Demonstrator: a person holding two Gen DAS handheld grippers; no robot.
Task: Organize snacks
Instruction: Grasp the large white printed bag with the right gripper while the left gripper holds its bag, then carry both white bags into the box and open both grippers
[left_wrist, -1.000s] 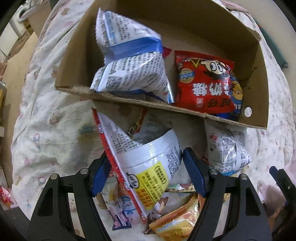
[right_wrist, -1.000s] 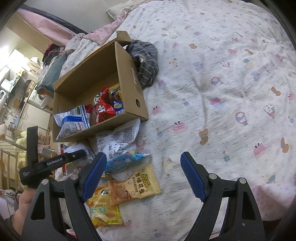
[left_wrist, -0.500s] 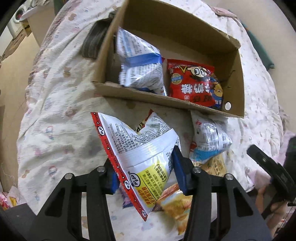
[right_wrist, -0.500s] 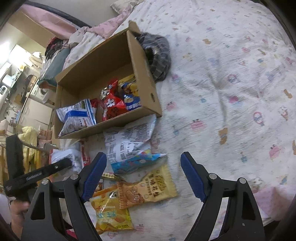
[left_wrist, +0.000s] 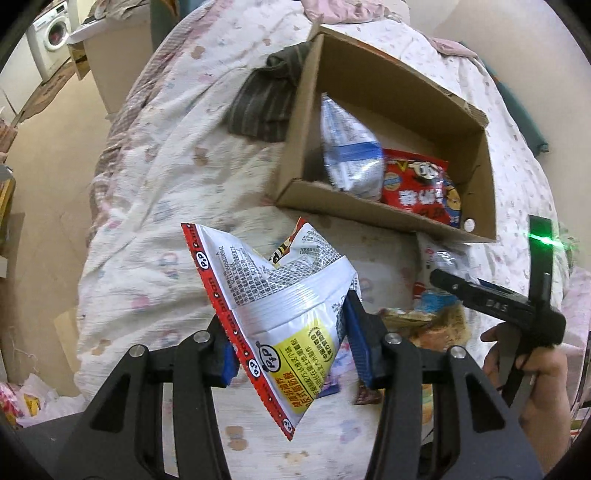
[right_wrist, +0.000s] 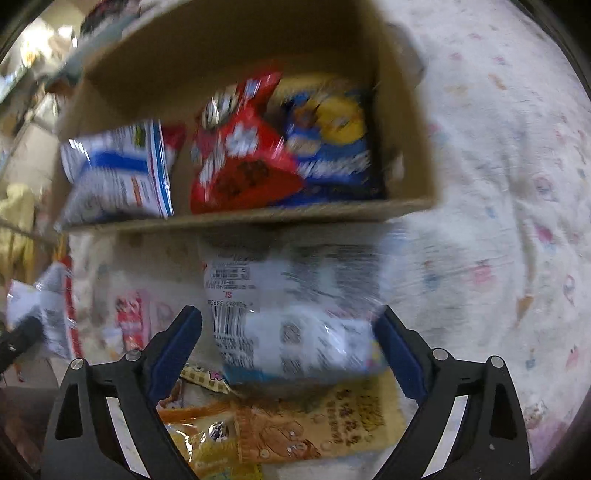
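The bed (left_wrist: 155, 206), under a pale printed quilt, carries everything, likely because it gives a wide soft surface for sorting. On it stands the open cardboard box (left_wrist: 484, 192), tilted toward the cameras so its mouth is easy to reach; 3 packets already lie inside in the right wrist view: a white and blue bag (right_wrist: 118, 173), a red bag (right_wrist: 240, 170) and a blue and yellow bag (right_wrist: 332, 136). A dark striped cloth (left_wrist: 269, 107) lies against the box's far side. Just in front of the box sits a loose white printed bag (right_wrist: 295, 295), with an orange packet (right_wrist: 295, 424) beneath it. The left gripper (left_wrist: 291, 354) is clamped on a white bag with a red edge (left_wrist: 273, 310), pinched near its lower corner and lifted clear of the quilt, which suits carrying it to the box. The right gripper (right_wrist: 288, 343) has its jaws opening wide around the loose white bag, not yet pressing on it, apparently lining up the next pick. That view is motion-blurred.
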